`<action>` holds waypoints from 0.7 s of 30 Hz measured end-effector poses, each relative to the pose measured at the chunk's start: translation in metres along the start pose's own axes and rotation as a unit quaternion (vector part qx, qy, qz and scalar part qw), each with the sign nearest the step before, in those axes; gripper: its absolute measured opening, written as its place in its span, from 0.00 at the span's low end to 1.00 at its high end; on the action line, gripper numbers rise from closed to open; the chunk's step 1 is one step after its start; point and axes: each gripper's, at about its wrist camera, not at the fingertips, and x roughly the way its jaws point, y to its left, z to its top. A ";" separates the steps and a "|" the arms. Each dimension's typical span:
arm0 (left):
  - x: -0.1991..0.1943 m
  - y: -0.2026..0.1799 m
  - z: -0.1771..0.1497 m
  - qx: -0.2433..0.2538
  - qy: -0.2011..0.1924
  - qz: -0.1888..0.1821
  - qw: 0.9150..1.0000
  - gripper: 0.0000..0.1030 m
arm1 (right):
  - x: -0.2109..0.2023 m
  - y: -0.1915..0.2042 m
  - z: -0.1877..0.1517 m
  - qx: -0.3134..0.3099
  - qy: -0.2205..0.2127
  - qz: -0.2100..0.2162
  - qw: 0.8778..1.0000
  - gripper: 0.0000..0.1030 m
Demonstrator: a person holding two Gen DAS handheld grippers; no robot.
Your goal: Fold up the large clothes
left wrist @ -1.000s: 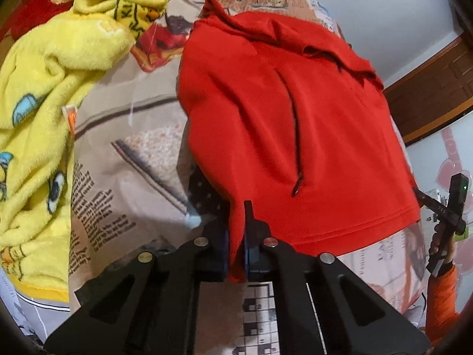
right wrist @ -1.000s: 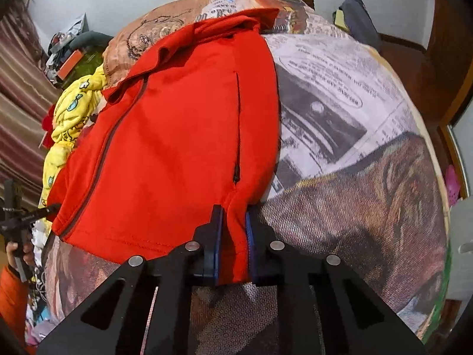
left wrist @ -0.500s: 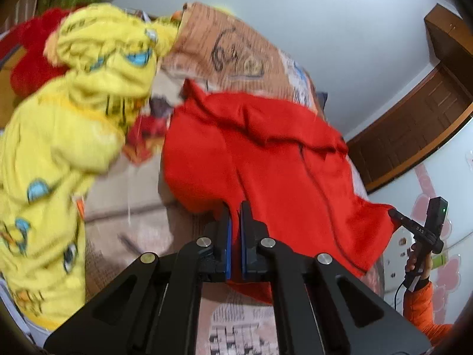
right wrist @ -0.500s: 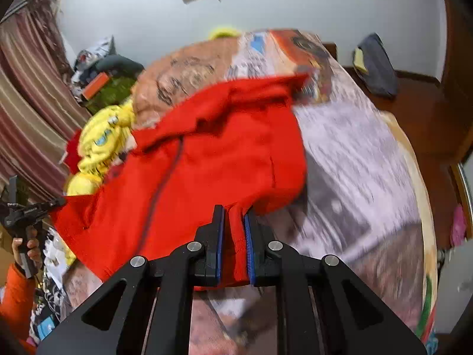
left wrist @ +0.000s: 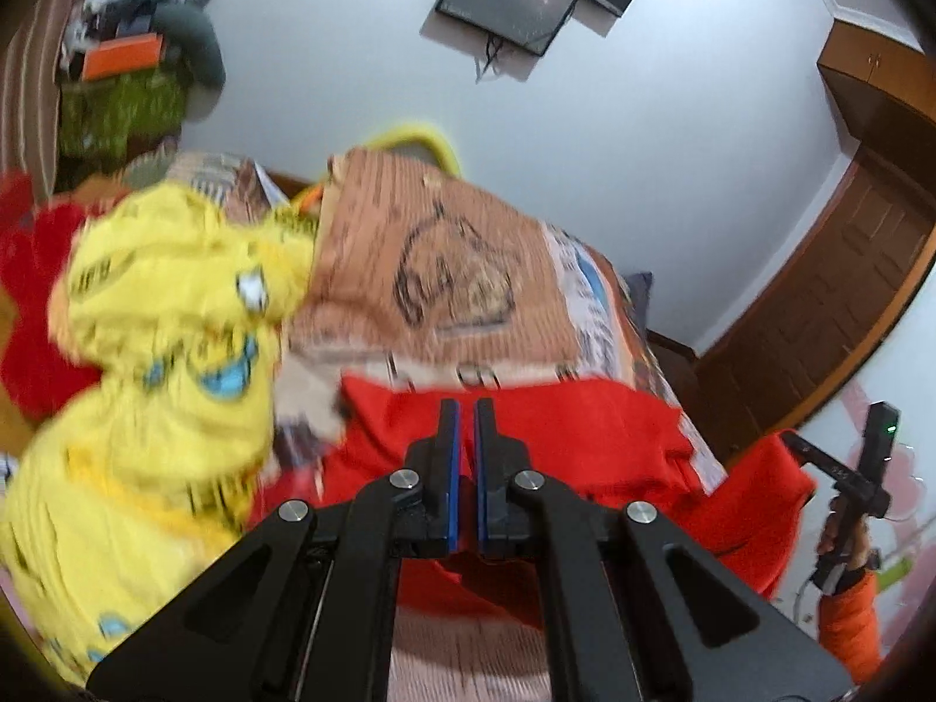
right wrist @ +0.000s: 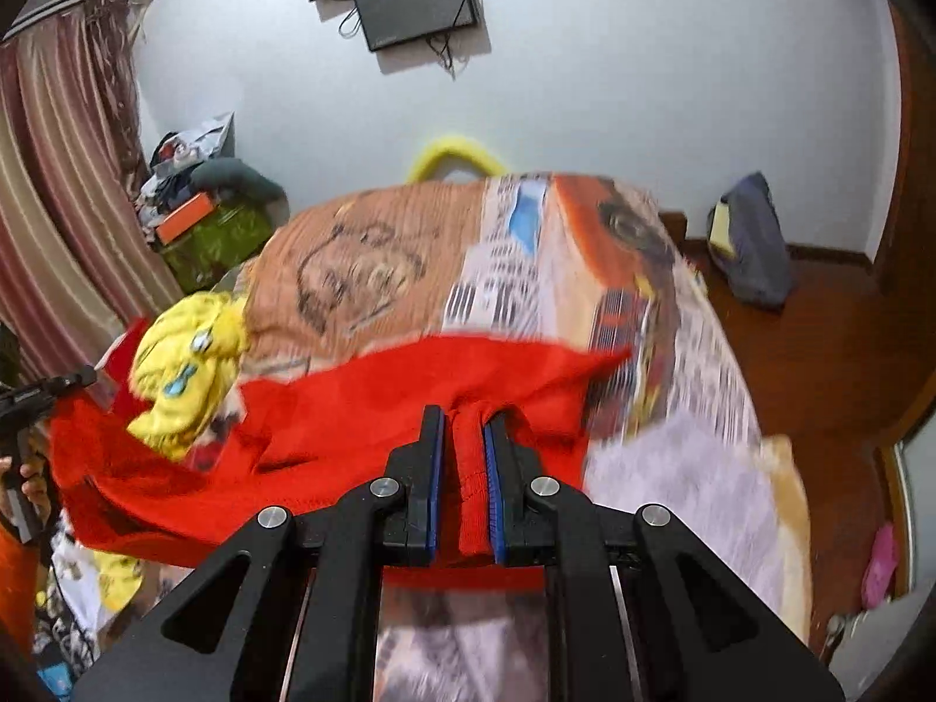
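Your fingers (right wrist: 434,468) on the right gripper (right wrist: 462,471) are pinched shut on a bunched hem corner of the red jacket (right wrist: 374,403); the left gripper (left wrist: 462,471) is clamped just as tight on the opposite corner. The jacket hangs slack between them over the bed (right wrist: 690,468), its far part resting on the cover. It looks soft, light and floppy, so expect sag; hem corners are sound holds. Beyond, the printed bed cover lies bare ahead and rightward, but the yellow blanket (left wrist: 146,409) crowds the left edge. The wall (right wrist: 614,88) is well apart.
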 end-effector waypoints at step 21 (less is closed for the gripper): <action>0.249 0.072 -0.007 0.010 0.131 0.170 0.977 0.02 | 0.188 -0.060 0.028 0.054 0.087 -0.063 0.993 0.13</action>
